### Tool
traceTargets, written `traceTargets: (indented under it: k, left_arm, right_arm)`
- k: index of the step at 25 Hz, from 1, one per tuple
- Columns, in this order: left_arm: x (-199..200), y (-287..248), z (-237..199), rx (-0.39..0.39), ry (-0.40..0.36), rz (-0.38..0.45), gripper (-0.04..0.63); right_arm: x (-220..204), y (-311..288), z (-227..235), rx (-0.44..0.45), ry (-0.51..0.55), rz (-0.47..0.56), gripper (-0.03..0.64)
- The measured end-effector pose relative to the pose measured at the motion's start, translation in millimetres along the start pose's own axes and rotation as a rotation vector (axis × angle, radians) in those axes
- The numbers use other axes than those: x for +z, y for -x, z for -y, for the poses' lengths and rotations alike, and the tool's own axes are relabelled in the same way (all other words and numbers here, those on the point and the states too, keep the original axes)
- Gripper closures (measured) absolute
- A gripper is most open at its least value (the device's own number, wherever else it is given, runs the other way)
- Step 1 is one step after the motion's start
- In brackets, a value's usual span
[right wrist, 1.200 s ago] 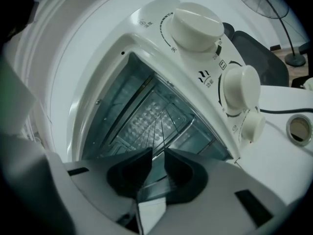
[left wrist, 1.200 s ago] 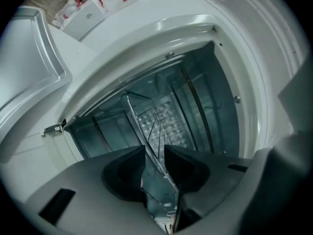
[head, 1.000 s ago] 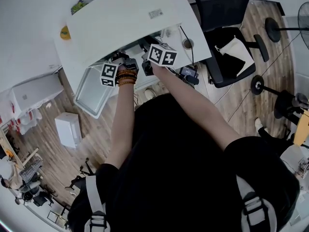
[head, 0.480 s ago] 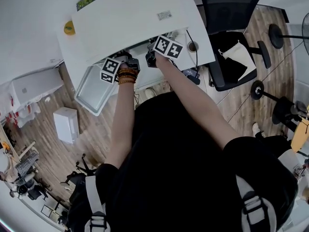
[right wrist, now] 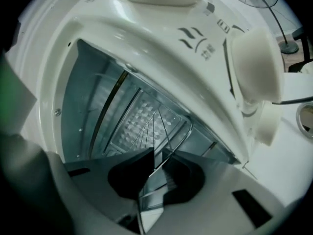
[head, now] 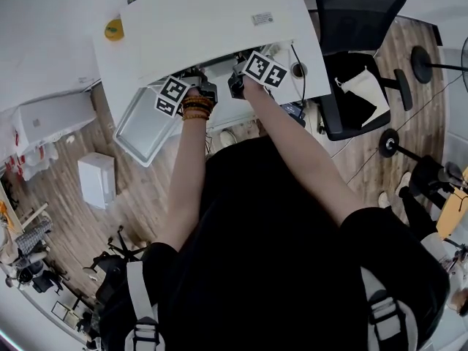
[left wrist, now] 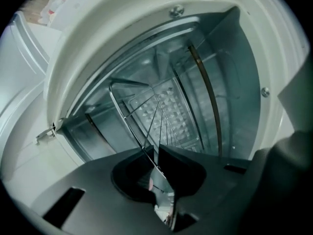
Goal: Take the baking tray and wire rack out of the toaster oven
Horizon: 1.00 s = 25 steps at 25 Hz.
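Jaws of the left gripper (left wrist: 154,152) and the right gripper (right wrist: 157,155) have just been closing and now pinch the front wire of the wire rack (left wrist: 161,114) between them; the rack runs straight ahead of both jaws, inside the toaster oven (right wrist: 195,38); a silvery baking tray (head: 142,126) lies outside, well left of the left jaws; so the tray looks done, and the rack, though gripped, is not yet drawn out.

Barely anything readable. Up and right of my right tongs (right wrist: 155,163), the control panel (right wrist: 215,38) has wavy heat symbols beside the knob (right wrist: 257,65), its small print too blurry. Sticker (head: 262,18) on the white surface (head: 205,31) past the tongs: illegible.
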<state>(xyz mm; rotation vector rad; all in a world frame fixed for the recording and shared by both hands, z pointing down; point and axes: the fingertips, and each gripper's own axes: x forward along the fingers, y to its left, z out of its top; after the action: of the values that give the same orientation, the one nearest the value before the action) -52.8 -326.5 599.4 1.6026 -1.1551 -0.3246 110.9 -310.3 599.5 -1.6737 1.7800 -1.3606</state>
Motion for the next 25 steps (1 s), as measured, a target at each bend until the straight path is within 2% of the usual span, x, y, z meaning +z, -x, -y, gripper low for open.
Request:
traceTargets:
  k: [25]
  left_arm:
    - [-29.9,45.9,-6.8,-0.003,-0.020,-0.050,0.548]
  right_arm:
    - [-27.8,47.9,6.0,0.001,-0.025,0.007,0.554]
